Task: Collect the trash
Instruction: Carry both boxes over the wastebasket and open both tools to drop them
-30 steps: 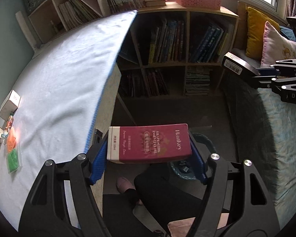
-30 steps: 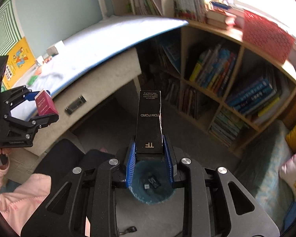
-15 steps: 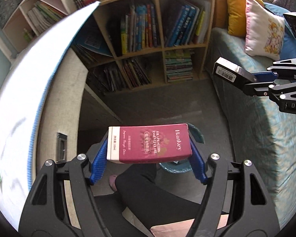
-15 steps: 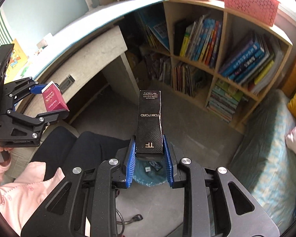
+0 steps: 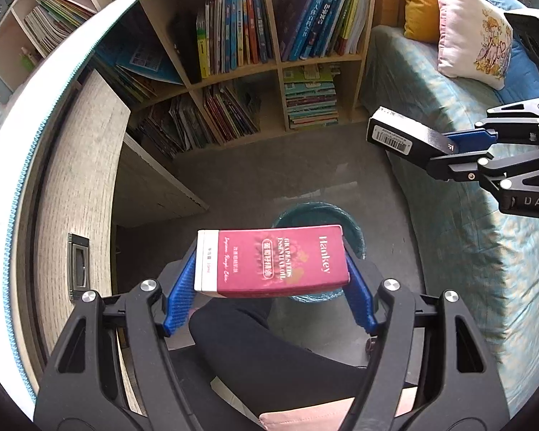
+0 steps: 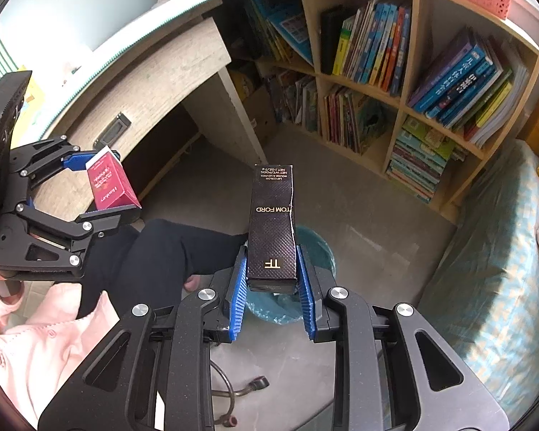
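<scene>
Both grippers now sit lower and further out from the desk than a second ago, so the teal-lined bin shows more fully beneath them. My left gripper is clamped on the maroon Hankey box, held crosswise with its white end toward my left finger; the small print on its face is too blurred to read. My right gripper is clamped on the black Tom Ford box, which stands lengthwise out from the blue pads, its lower end tucked between them.

Most of the trash bin is hidden: in the left wrist view the maroon box covers all but its rear rim, and in the right wrist view the black box and pads cover its middle, so I cannot make out what lies inside. Both boxes hang above it, apart from each other.

I hold the left gripper level and the right one tilted down toward the floor. My dark-trousered leg crosses below, beside the desk drawer, with the bookshelf behind and the bed on my right.
</scene>
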